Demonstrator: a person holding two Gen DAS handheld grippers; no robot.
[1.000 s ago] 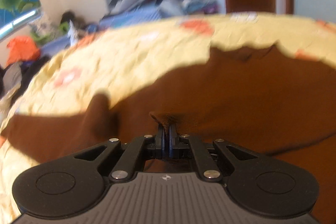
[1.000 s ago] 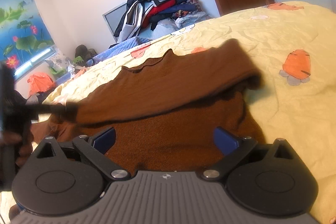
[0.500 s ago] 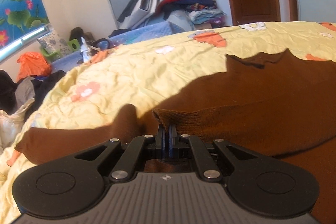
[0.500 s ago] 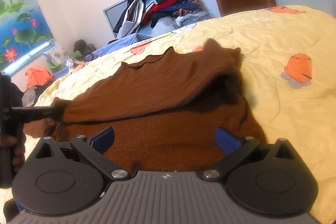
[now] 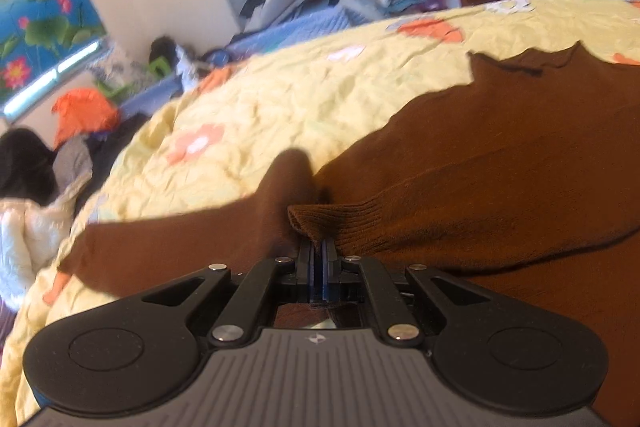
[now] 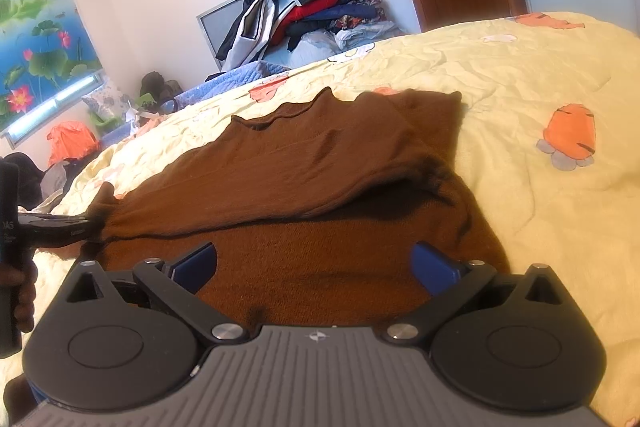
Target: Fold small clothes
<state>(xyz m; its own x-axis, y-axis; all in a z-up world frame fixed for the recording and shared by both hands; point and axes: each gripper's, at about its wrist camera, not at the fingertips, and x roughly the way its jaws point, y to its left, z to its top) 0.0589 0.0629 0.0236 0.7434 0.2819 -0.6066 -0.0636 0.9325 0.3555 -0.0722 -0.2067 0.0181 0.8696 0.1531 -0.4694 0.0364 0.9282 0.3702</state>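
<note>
Left gripper (image 5: 319, 247) pinches sweater (image 6: 320, 163); right gripper (image 6: 314, 267) gapes

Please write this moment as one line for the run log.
left hand-held gripper: shut on sleeve cuff | right hand-held gripper: open | brown sweater: on yellow quilt

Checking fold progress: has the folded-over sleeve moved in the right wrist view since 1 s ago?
Yes. The sleeve has been drawn left across the sweater by the left gripper; its right end now lies farther from the orange carrot print.
</note>
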